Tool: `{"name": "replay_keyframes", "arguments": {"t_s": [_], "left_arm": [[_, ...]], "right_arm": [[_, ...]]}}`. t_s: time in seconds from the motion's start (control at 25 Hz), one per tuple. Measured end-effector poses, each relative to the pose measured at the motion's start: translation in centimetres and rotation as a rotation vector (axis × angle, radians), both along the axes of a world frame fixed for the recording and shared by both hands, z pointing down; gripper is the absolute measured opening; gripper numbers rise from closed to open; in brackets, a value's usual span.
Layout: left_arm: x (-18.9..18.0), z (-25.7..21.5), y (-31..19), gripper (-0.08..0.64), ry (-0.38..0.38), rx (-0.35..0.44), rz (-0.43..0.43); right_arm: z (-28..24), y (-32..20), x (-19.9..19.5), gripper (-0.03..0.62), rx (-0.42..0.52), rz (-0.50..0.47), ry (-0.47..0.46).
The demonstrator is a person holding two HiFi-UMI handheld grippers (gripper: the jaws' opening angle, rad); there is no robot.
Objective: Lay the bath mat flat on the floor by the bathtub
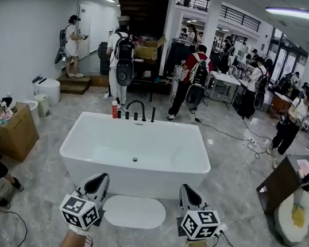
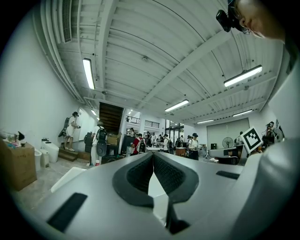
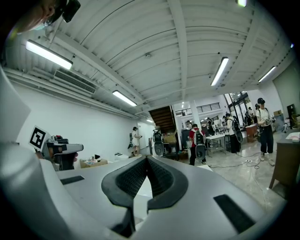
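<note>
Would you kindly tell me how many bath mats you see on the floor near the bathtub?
1. The white bath mat lies flat on the floor just in front of the bathtub, on the near side. Any other behind the tub would be hidden.

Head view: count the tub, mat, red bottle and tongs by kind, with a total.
White freestanding bathtub: 1
White oval bath mat: 1
Red bottle: 1
Grey handheld pairs, left tongs and right tongs: 2
Total: 5

forearms (image 1: pixel 72 245) — cut off at bottom edge | table (image 1: pixel 226 79) clutter — too small
</note>
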State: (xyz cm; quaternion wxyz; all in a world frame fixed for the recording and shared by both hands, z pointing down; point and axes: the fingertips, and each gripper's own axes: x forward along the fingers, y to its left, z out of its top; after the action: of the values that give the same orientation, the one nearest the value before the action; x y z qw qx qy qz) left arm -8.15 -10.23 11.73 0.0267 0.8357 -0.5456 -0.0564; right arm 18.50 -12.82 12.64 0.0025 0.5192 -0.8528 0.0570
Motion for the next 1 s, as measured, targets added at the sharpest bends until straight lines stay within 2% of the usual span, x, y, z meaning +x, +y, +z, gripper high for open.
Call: {"name": "replay_keyframes", "arguments": {"t_s": [0.44,1.0], "left_arm": [[-0.5,-0.8,0.6,0.018,-0.001,0.015,-0.009],[-0.7,-0.3,0.5,0.018,0.009,0.012,-0.018]], "right_arm": [[-0.5,0.7,-0.2,0.026,0.009,-0.006,0.004],[0.4,1.2,0.9,0.026,-0.009,0.036,0.019]]}}
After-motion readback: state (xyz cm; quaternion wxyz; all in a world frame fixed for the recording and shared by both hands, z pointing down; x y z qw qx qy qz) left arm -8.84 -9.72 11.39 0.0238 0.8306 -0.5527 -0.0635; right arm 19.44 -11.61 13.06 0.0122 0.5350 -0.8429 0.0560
